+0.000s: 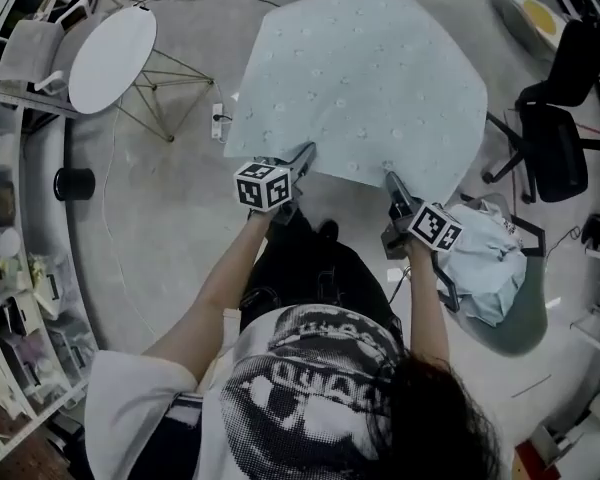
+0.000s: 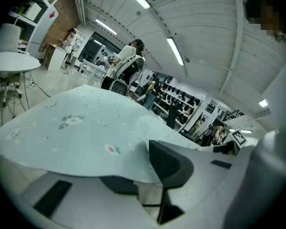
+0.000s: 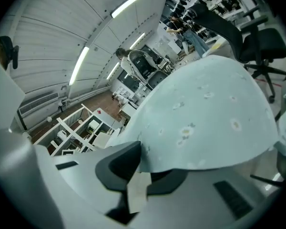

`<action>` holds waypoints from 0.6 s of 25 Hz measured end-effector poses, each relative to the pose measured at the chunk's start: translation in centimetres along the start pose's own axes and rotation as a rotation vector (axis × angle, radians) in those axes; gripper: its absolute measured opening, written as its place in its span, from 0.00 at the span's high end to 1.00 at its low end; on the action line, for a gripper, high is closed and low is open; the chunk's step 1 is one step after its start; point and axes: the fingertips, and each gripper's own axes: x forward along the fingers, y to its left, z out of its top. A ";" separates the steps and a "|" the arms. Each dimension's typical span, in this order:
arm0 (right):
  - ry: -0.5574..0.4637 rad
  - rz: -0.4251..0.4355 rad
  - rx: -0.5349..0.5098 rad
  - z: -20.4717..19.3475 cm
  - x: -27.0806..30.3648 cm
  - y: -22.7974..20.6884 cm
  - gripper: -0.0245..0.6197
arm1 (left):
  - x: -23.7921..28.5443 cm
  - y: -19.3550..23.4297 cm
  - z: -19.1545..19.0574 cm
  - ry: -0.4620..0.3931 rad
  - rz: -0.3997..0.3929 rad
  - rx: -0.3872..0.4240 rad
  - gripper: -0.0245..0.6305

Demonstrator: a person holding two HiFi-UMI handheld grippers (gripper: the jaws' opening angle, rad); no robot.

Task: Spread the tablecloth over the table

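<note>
White printed T-shirt (image 1: 310, 393); black trousers (image 1: 310, 268); grey, marker-cubed left tool (image 1: 304, 154), right tool (image 1: 392, 181).

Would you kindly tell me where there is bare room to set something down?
Free: the white round table top, and the floor between the black cylinder and the person. Crowded: right of the tablecloth, where chairs stand.

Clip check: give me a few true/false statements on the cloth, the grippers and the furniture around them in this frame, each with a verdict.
1. The left gripper and the right gripper are each shut on the near edge of the tablecloth. True.
2. The tablecloth is plain red. False: it is pale blue-green with small flower prints.
3. The round white table has no cloth on it. True.
4. The black office chair stands on the person's left. False: it stands to the right of the cloth.
</note>
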 end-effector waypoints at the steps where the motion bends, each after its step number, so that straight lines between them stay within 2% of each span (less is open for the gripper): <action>1: 0.005 -0.004 0.010 -0.4 0.2 -0.3 0.91 | 0.1 0.3 -0.5 0.012 0.008 0.003 0.85; 8: 0.029 -0.028 0.118 -3.5 1.5 -3.2 0.90 | 0.8 2.4 -3.7 0.097 0.085 0.011 0.85; 15: 0.037 -0.017 0.132 -5.0 1.4 -3.9 0.87 | 0.5 2.3 -4.3 0.082 0.131 0.034 0.83</action>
